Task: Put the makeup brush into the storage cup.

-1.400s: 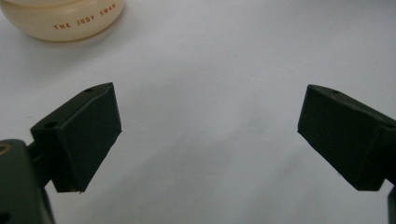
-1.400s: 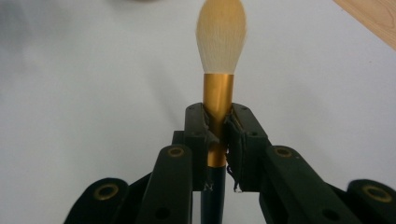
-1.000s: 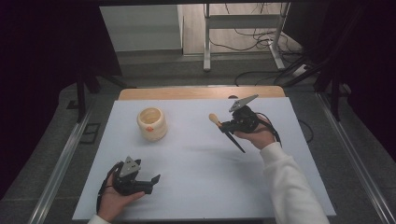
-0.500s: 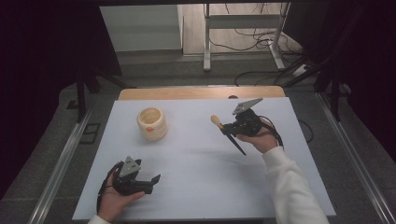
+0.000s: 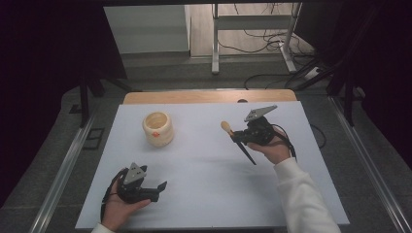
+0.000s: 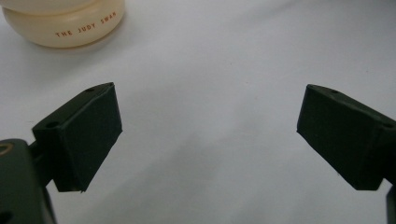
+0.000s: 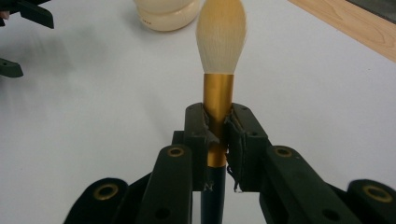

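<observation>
Left gripper [image 5: 158, 186]: nearest the person, held in the left hand [image 5: 119, 206] low over the near left part of the white table [image 5: 204, 194]. Jaws stand wide apart with nothing between them; in the left gripper view the two black pads [image 6: 88, 133] frame bare white surface.

Right gripper [image 5: 236, 137]: farther out and across the table from the left gripper, carried in the right hand [image 5: 274, 150], white sleeve [image 5: 303, 199] behind it. Jaws clamped tight on a makeup brush [image 5: 238, 141]. In the right gripper view the pads [image 7: 198, 140] press from both sides on the gold ferrule [image 7: 218, 100], just under the bristles.

Makeup brush: held clear of the table. Cream bristle head [image 7: 221, 35] sticks out beyond the jaw tips, toward the jar side; dark handle [image 5: 247, 154] trails back below the gripper toward the person, its tip near the table surface.

Cream jar [image 5: 158, 129]: beyond the left gripper and off to the bristle side of the right gripper, well apart from both. Stands upright on the table, open top up, red lettering [image 6: 83, 31] on its side.

Wooden table edge [image 5: 209, 96]: farthest item, a bare strip past the white surface, beyond both grippers.
</observation>
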`<move>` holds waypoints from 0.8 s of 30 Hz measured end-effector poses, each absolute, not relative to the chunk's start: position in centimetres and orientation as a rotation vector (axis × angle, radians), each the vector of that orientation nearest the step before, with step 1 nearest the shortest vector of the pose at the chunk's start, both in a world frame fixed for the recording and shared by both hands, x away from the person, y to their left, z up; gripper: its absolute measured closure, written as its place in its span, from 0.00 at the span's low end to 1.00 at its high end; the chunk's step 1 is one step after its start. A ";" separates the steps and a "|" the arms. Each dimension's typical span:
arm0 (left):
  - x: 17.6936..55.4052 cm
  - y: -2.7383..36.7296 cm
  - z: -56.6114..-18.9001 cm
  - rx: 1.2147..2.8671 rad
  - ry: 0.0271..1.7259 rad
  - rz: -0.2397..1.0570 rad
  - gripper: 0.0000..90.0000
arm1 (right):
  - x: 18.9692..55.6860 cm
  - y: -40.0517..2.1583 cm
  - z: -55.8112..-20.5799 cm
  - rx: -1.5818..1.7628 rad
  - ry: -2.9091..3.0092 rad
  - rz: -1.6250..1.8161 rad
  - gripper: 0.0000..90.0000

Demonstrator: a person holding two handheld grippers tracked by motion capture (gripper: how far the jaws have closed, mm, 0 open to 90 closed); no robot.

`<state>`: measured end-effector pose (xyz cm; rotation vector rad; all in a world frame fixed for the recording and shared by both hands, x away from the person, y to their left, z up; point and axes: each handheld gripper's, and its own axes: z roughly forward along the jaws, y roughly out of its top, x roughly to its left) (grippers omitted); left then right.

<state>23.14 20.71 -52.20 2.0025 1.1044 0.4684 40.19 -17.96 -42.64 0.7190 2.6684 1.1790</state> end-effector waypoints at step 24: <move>23.0 19.8 -51.6 1.988 1.084 0.458 0.08 | 38.0 -16.9 -43.1 0.704 2.660 1.194 0.88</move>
